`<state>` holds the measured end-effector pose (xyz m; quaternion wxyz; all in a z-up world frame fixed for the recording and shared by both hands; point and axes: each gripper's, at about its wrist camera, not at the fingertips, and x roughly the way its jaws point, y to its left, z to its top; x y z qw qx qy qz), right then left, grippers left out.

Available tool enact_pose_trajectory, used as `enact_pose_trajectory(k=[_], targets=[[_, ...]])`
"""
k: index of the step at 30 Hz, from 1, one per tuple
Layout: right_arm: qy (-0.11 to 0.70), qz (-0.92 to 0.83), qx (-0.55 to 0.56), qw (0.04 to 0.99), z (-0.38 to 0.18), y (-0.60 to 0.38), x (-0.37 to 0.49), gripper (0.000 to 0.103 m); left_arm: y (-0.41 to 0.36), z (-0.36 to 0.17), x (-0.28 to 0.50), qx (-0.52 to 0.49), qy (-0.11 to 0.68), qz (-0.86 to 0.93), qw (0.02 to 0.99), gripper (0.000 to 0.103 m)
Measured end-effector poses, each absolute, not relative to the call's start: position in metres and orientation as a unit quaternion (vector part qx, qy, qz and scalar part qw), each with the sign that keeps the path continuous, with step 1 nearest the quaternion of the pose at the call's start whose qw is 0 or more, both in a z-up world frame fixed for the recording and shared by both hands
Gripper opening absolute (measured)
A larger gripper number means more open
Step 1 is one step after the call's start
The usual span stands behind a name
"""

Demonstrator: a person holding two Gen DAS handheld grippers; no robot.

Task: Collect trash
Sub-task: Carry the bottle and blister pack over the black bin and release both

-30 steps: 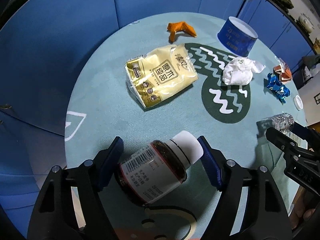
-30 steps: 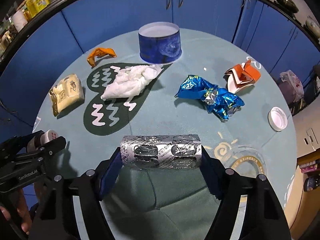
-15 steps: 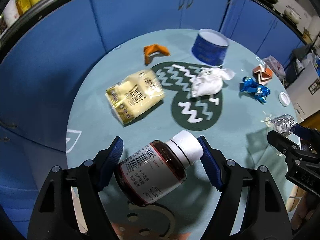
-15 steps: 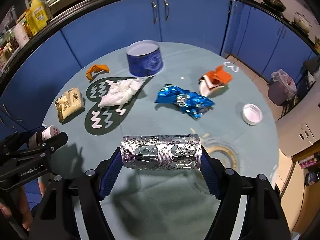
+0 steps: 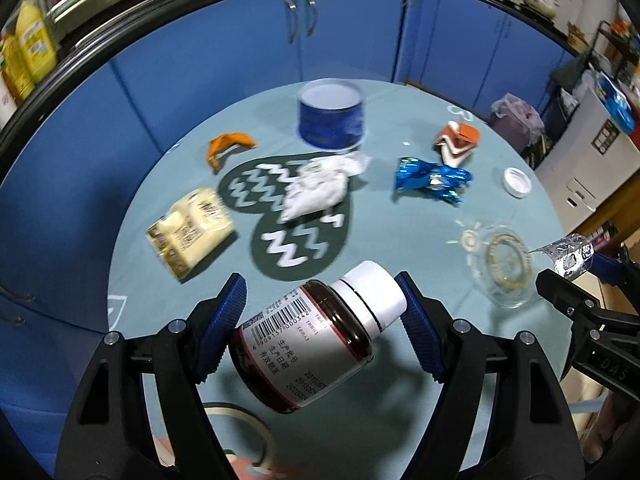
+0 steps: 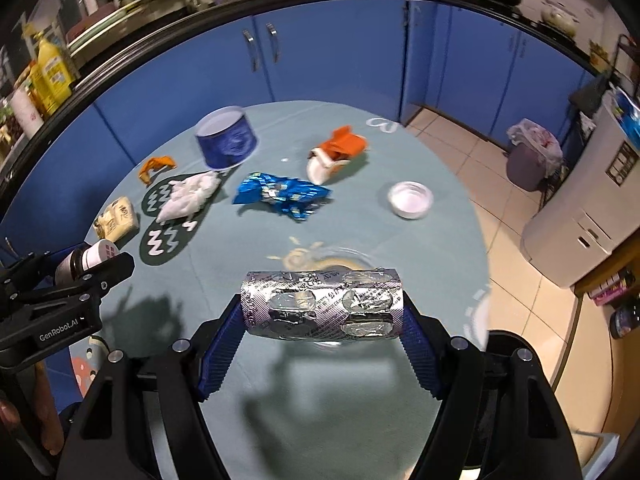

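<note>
Brown glass and a white cap mark the pill bottle (image 5: 320, 332), clamped tilted between the blue ribbed pads of the left claw (image 5: 322, 320), barcode label facing up, cap toward the right pad, raised above the near part of the round teal desk (image 5: 376, 240). The right claw (image 6: 322, 312) grips a silver blister pack (image 6: 322, 304) across its ends, the foil bowed upward between the pads, held above the desk's near right edge.

Remaining on the desk, left wrist view: a yellow snack bag (image 5: 190, 234) at the left; an orange peel (image 5: 228, 148) behind it; a crumpled white tissue (image 5: 320, 188) lying on the dark heart-shaped print (image 5: 288, 236); a blue paper cup (image 5: 331, 120) inverted at the far side; a crumpled blue foil wrapper (image 5: 432, 178) right of the tissue; an orange-and-white carton scrap (image 5: 456, 142) beyond it; a white cap (image 5: 517, 182) near the right edge. A clear glass dish (image 5: 506, 270) sits just ahead of the right claw.

Beyond the desk stand blue cabinets (image 6: 328, 52), and a lined bin (image 6: 534, 156) on the tiled floor.
</note>
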<state>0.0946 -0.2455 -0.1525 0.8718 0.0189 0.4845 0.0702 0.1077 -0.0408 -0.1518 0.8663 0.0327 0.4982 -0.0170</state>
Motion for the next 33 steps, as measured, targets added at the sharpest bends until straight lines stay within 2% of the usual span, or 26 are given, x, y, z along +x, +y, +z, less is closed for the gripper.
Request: enact_pose_trajectory(k=[33], targets=[[0.460, -0.040, 0.114, 0.880, -0.151, -0.408, 0.040, 0.071, -0.240, -0.141, 0.100, 0.156, 0.474, -0.154, 0.853, 0.075]])
